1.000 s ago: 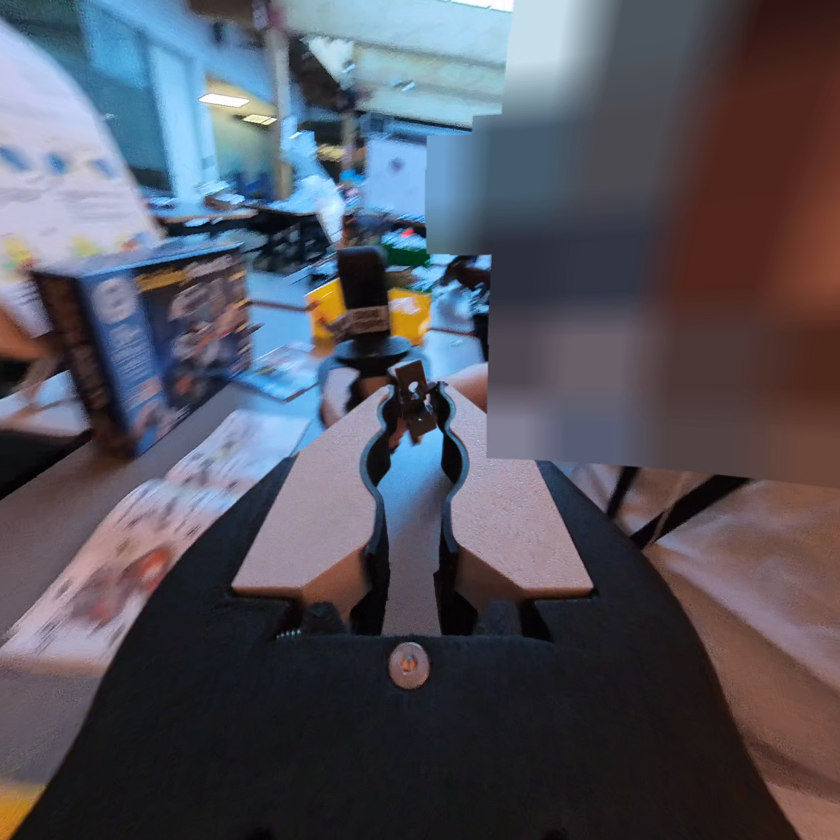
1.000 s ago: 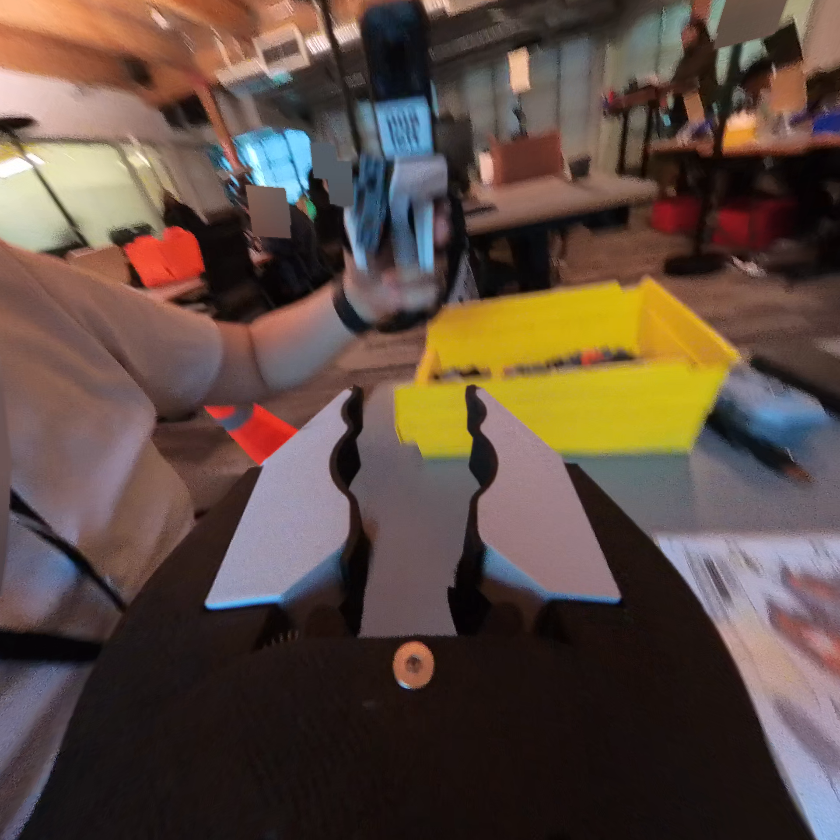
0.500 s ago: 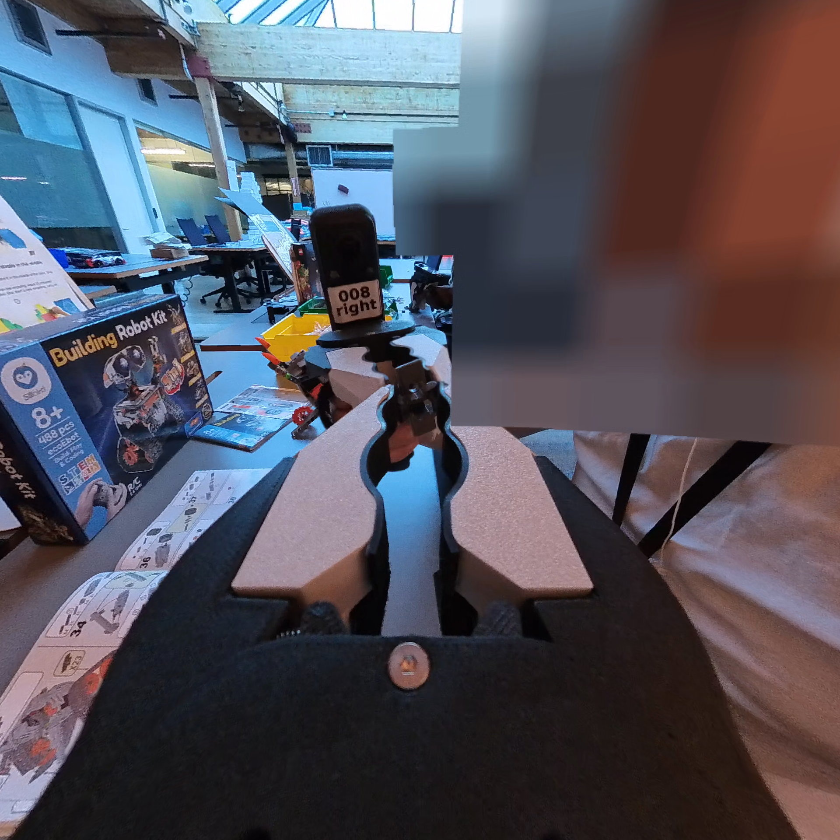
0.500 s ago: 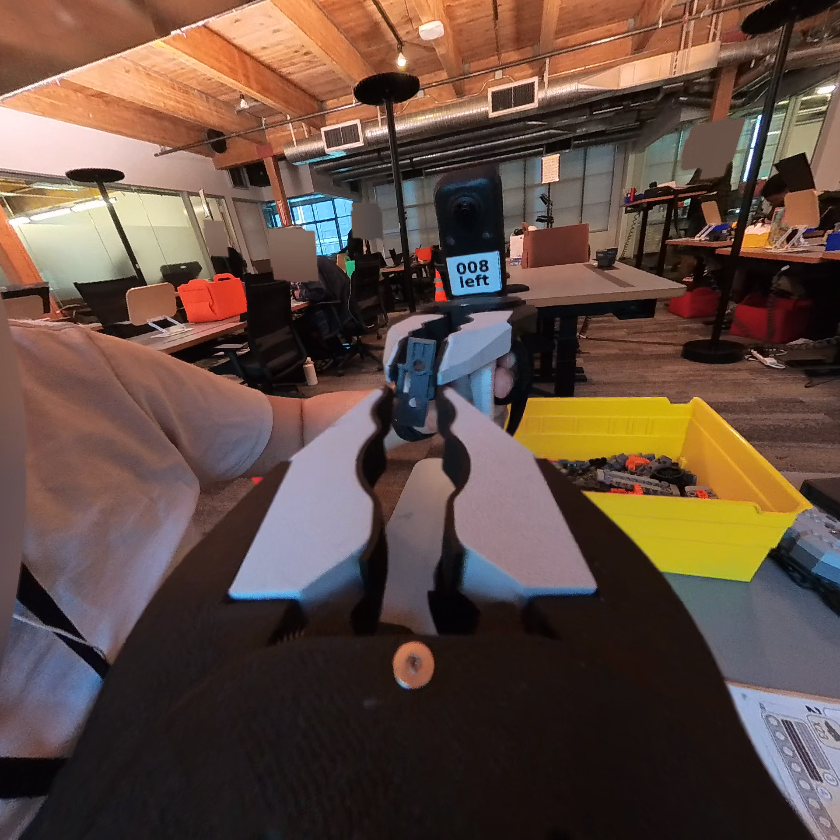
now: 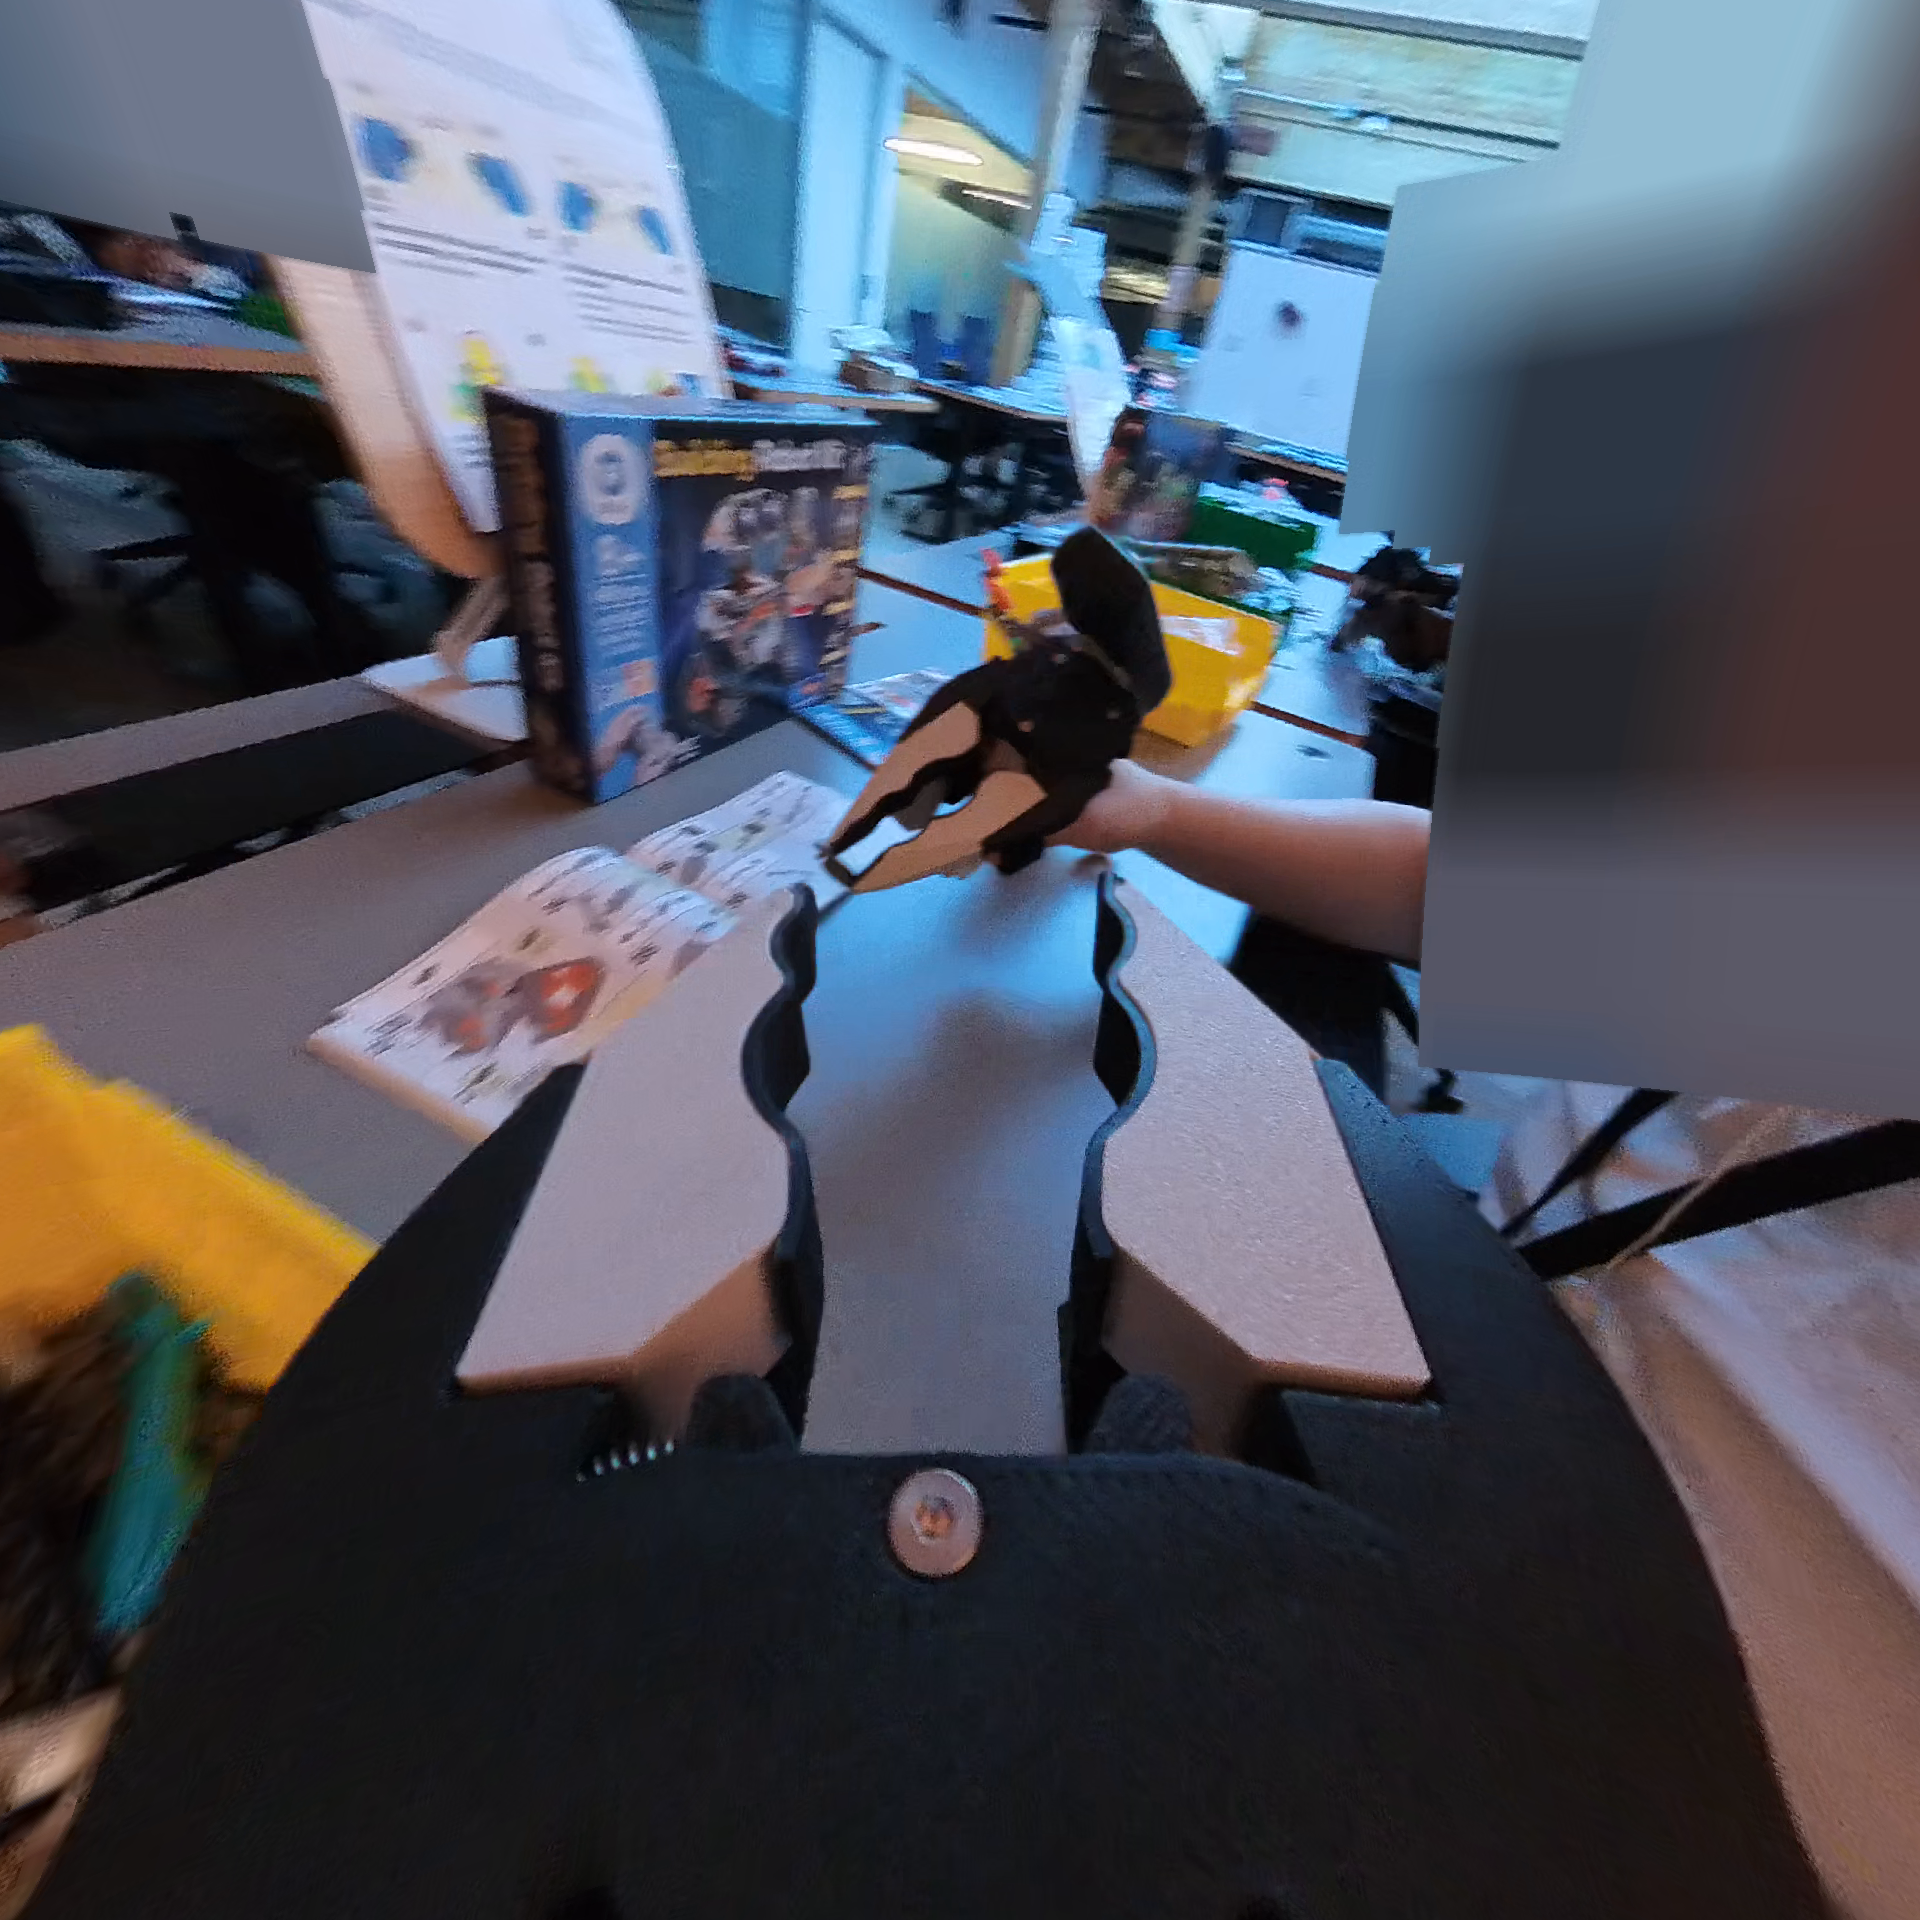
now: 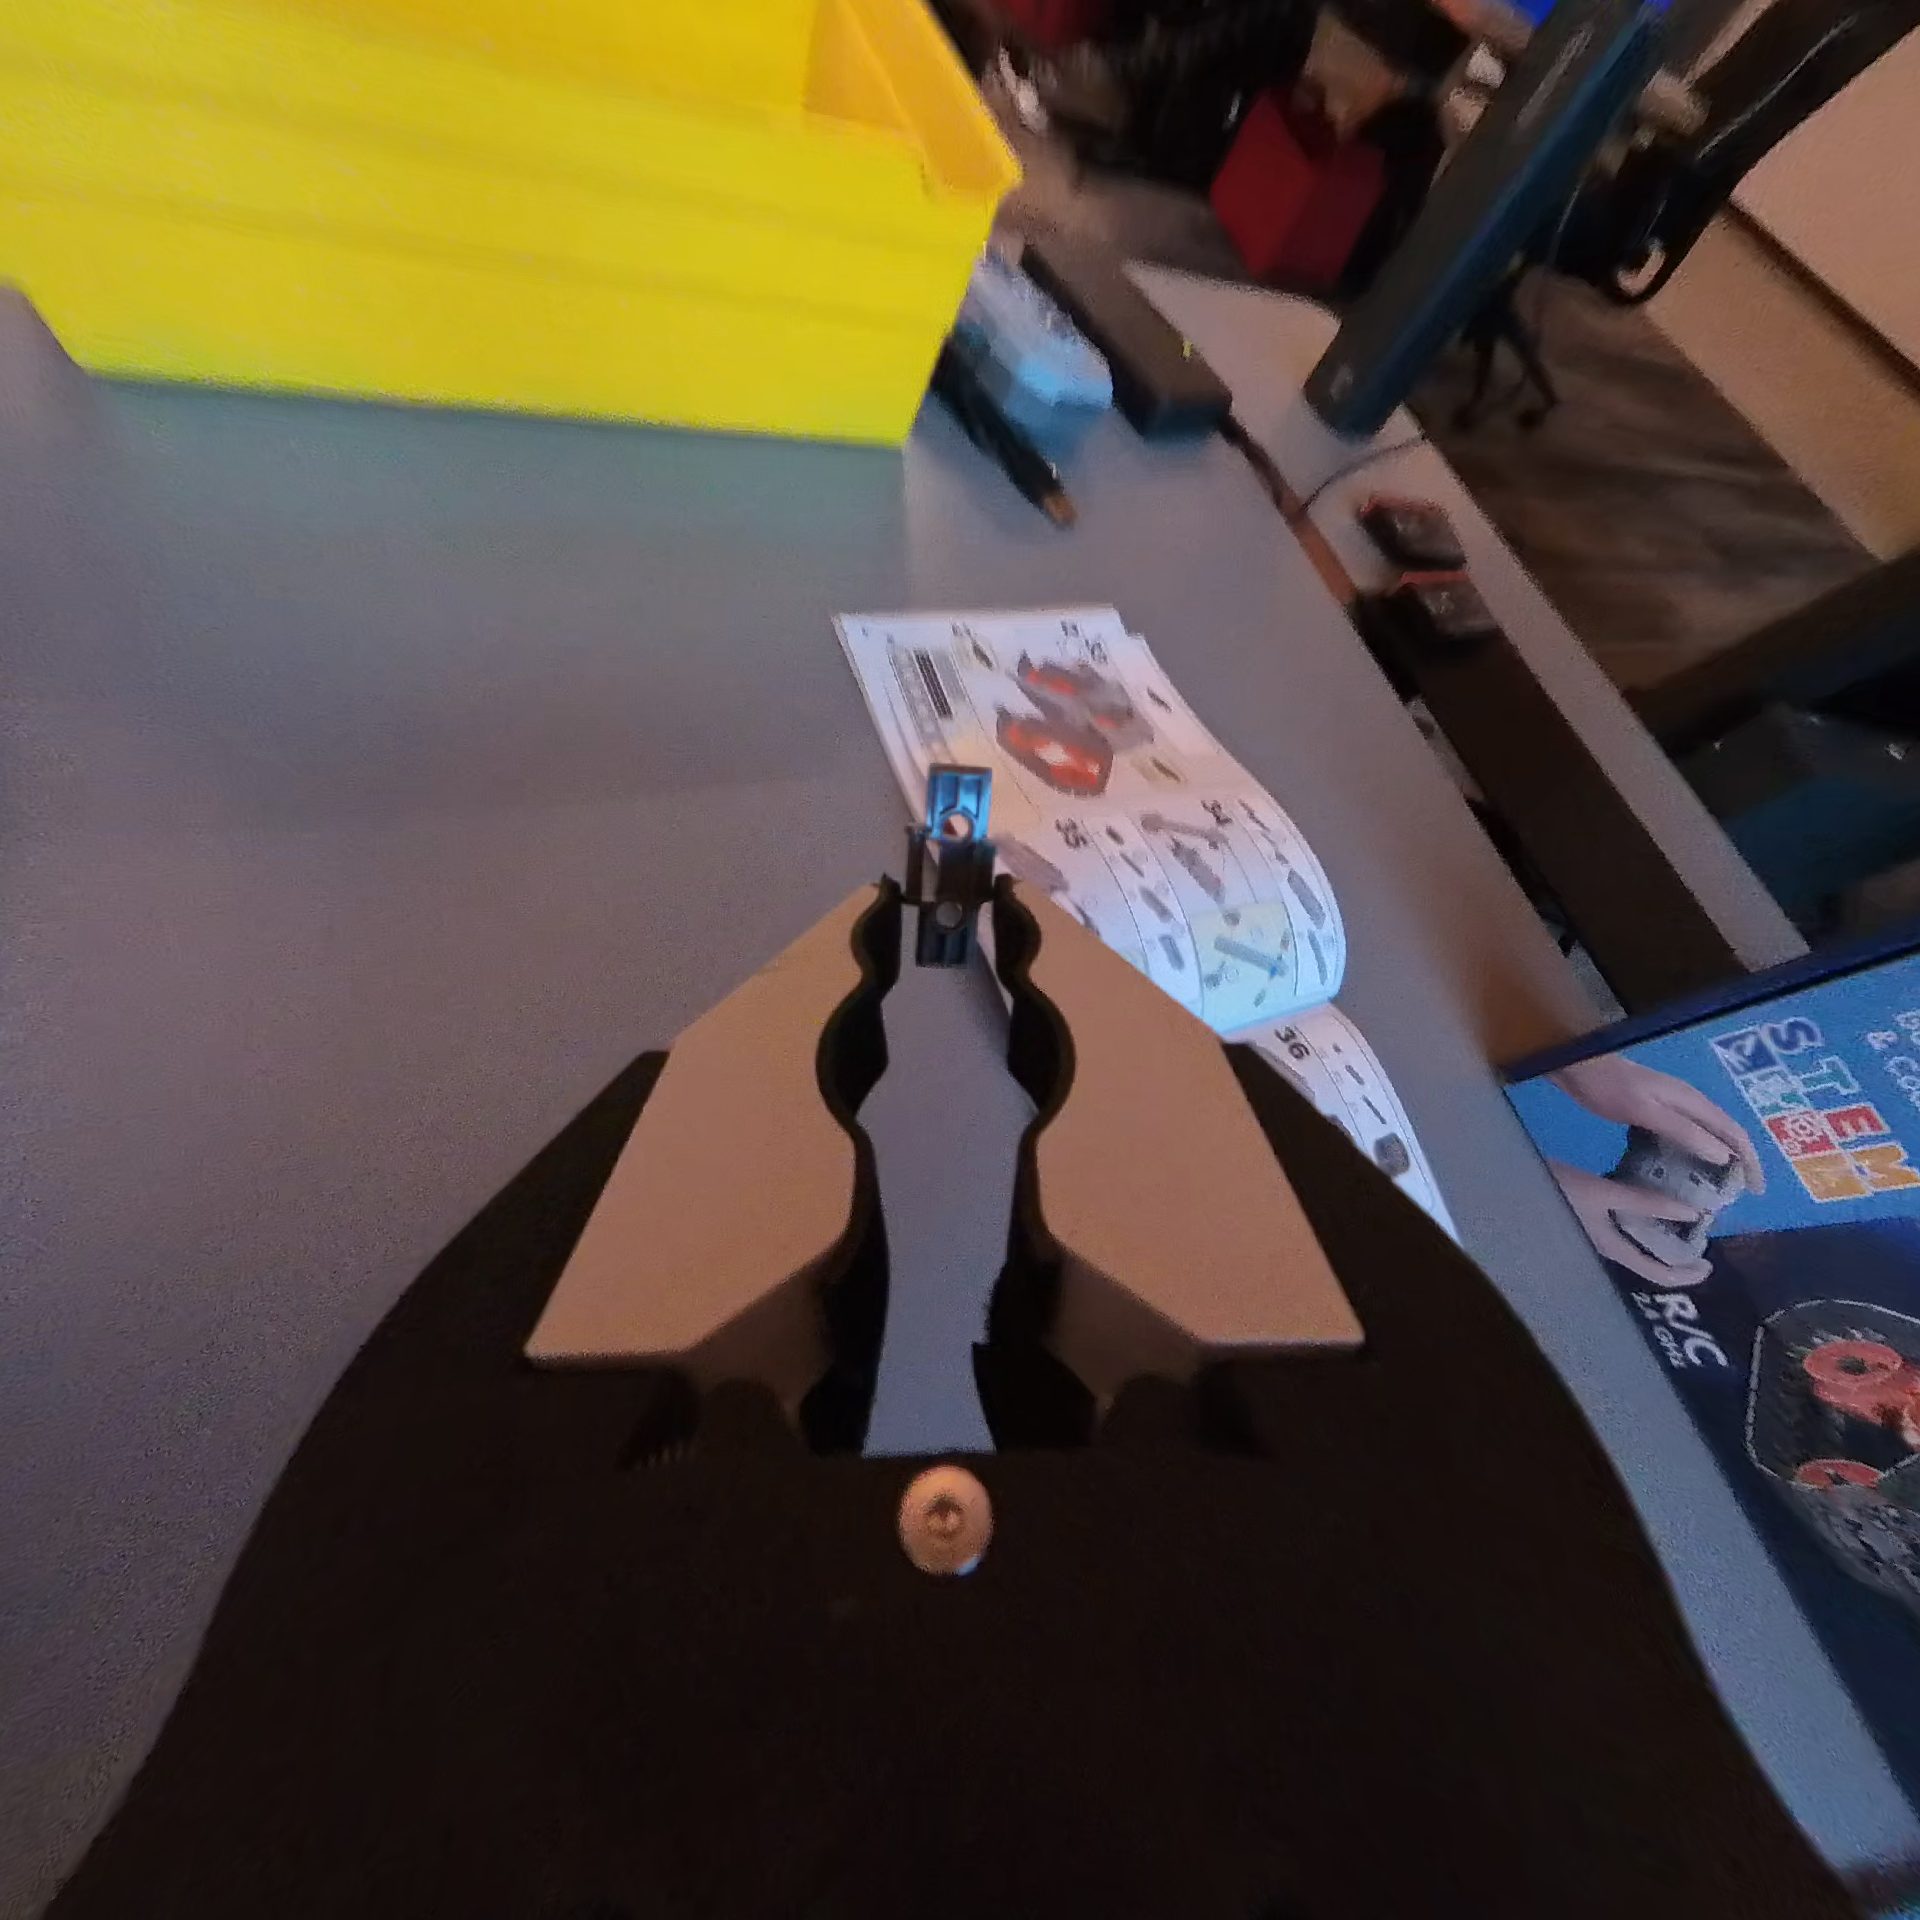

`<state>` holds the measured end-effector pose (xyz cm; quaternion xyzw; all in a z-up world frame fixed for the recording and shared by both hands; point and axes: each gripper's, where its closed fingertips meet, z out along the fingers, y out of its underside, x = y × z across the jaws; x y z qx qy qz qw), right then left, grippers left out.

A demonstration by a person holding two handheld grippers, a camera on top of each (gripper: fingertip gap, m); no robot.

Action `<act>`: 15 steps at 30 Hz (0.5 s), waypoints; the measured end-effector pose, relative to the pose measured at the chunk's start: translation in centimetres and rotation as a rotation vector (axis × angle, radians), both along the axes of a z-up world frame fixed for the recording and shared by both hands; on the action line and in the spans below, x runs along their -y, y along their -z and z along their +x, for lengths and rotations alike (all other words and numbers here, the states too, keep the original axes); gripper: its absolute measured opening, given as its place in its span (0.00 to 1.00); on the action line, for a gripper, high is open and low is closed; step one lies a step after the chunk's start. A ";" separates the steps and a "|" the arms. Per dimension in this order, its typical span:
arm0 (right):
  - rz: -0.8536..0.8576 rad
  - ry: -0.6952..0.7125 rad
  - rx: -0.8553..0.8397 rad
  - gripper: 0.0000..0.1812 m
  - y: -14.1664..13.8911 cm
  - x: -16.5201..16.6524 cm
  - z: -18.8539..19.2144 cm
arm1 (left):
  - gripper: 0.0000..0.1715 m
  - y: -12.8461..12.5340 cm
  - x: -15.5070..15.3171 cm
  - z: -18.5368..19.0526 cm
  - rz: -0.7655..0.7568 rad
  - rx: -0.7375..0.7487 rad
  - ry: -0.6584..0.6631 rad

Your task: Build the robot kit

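My right gripper (image 6: pixel 945 902) is shut on a small blue and dark building piece (image 6: pixel 957 816), which sticks out past its tips. It holds the piece low over the grey table (image 6: pixel 416 727), at the near edge of an open instruction booklet (image 6: pixel 1153 821). My left gripper (image 5: pixel 951 902) is open wide and empty above the table (image 5: pixel 208 987). In the left wrist view the right gripper (image 5: pixel 847 871) shows farther off in a person's hand, its tips pointing down at the booklet (image 5: pixel 561 966).
A yellow bin (image 6: pixel 468 208) stands at the back of the table, with dark items (image 6: pixel 1039 364) beside it. A blue kit box (image 5: pixel 707 592) stands upright behind the booklet and also shows in the right wrist view (image 6: pixel 1766 1195). Another yellow bin (image 5: pixel 125 1195) holding parts is near left. My hands' fingertips stand some 25 centimetres from each other.
The piece passed from my left gripper to my right. The left gripper opened and drew back. The right gripper closed on the piece and swung down toward the table and booklet.
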<state>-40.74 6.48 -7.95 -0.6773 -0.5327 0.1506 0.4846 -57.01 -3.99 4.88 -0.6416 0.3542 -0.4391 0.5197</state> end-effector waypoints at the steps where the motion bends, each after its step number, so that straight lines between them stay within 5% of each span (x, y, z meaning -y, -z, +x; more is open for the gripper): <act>1: -0.002 0.003 0.035 0.09 0.6 -0.6 0.0 | 0.30 0.2 -0.3 -1.1 0.003 -0.001 -0.054; 8: 0.021 0.006 0.188 0.09 2.5 -3.8 -1.6 | 0.27 1.6 -2.9 -8.9 0.016 -0.102 -0.401; 15: -0.220 -0.141 0.207 0.09 4.0 -3.8 -4.2 | 0.27 1.2 -4.1 -12.4 0.052 -0.164 -0.482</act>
